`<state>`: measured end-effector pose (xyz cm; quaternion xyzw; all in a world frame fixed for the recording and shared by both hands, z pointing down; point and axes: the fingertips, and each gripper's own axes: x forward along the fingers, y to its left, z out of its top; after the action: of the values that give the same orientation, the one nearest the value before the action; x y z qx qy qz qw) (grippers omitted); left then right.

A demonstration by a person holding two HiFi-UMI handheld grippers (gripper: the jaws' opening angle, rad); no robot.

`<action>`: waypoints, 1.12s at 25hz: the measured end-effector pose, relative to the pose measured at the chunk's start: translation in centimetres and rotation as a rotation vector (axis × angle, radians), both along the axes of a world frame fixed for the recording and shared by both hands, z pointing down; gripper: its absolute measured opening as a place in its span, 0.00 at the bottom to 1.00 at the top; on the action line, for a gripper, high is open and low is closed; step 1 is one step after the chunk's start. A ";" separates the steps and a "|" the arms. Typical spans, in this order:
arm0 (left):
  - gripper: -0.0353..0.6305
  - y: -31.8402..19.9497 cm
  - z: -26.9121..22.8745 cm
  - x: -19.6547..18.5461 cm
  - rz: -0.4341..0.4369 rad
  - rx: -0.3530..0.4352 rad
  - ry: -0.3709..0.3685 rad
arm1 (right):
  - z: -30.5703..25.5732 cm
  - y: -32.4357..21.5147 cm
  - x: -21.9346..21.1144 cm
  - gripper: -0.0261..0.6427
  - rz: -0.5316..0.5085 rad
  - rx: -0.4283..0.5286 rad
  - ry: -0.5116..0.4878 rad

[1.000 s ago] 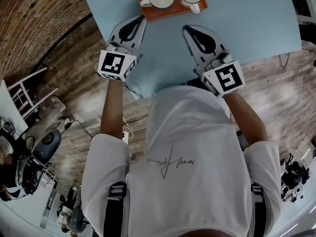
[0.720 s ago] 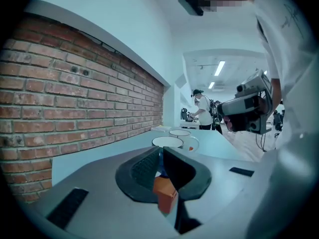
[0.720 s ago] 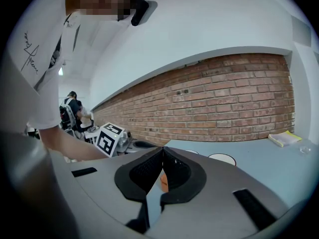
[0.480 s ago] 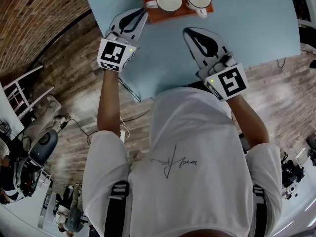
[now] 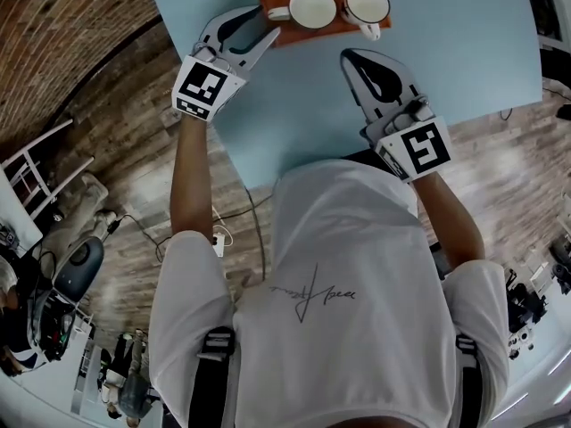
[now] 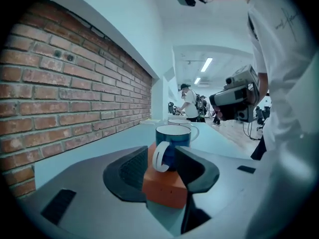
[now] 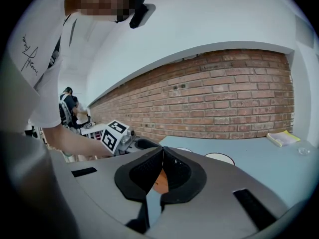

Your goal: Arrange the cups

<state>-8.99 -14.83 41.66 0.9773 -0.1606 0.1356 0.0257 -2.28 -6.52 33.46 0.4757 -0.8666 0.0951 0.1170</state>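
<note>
Two white-lined cups stand on an orange tray (image 5: 323, 34) at the far side of the pale blue table (image 5: 294, 105): a left cup (image 5: 312, 7) and a right cup (image 5: 367, 4). In the left gripper view the near cup (image 6: 173, 138) is blue outside with a white handle (image 6: 160, 157). My left gripper (image 5: 266, 23) (image 6: 160, 158) has just been opening. Its jaws stand wide on either side of the tray's corner (image 6: 164, 185) and that handle, and the pads do not press. My right gripper (image 5: 350, 56) (image 7: 162, 158) is shut and empty, a little short of the tray.
The table's left edge runs close beside my left gripper, with wood floor (image 5: 116, 150) and a brick wall beyond. A white chair (image 5: 45, 163) stands at the left. A yellowish pad (image 7: 281, 138) lies on the far table end. People work in the background.
My left gripper has moved forward to the tray's left corner and its jaws, shut before, are now spread. The right gripper has kept its place and stayed shut.
</note>
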 end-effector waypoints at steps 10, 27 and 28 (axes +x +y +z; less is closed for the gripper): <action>0.29 -0.4 0.9 0.9 0.158 -0.077 0.044 | 1.3 -0.6 1.0 0.07 0.008 -0.055 0.003; 0.29 -0.5 1.1 2.2 0.259 -0.064 0.088 | 2.0 -1.3 0.8 0.07 -0.013 -0.090 0.006; 0.29 -0.5 1.1 2.2 0.262 -0.063 0.089 | 2.0 -1.5 0.4 0.07 -0.019 -0.093 0.005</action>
<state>-6.81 -15.29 42.75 0.9937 -0.0260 0.0992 0.0455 -1.86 -8.00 35.51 0.4616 -0.8655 0.1331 0.1421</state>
